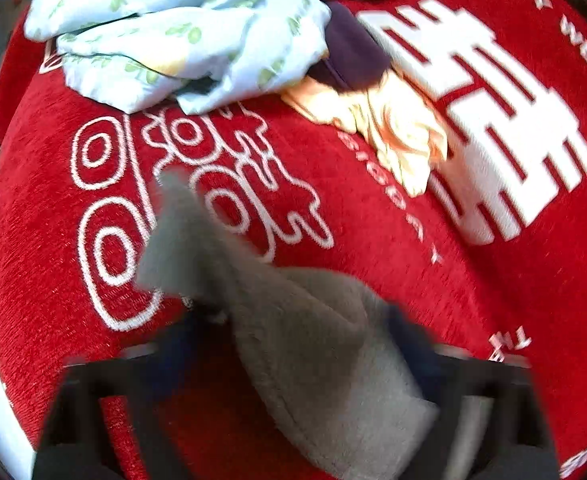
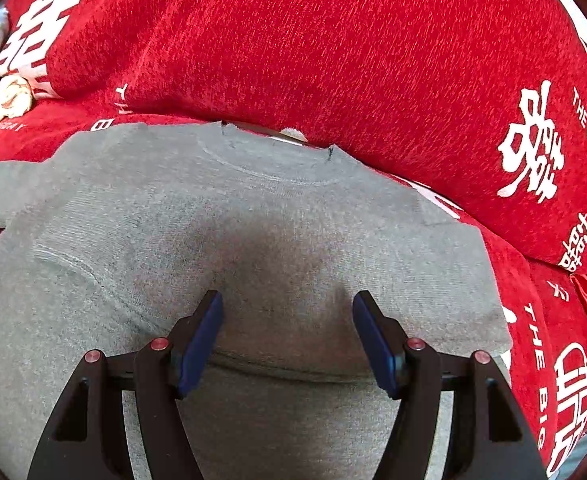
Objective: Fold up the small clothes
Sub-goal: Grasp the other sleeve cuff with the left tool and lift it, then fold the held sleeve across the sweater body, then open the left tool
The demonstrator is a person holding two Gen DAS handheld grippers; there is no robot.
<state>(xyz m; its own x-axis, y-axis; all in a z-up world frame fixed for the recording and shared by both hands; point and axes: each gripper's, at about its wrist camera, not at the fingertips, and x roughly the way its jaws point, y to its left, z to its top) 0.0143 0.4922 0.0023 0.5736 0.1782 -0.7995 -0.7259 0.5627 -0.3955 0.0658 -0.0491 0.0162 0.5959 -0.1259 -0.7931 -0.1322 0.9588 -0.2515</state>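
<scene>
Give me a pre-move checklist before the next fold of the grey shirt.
1. Left gripper has cloth: grey fabric runs between its fingers, but motion blur hides the jaws. Cannot tell.
2. Right gripper free to grasp: jaws wide apart over the grey shirt. Ok.
3. Shirt torso flat: smooth, collar facing away. Ok.
4. Other clothes apart: light blue printed garment and cream garment lie off the shirt. Ok.
5. Red blanket beneath: rucked behind the collar. Not ok.

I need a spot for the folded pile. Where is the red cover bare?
Bare red cover lies between the grey shirt and the yellow cloth, and right of the shirt. It is crowded at the far side: blue printed cloth, purple cloth.
</scene>
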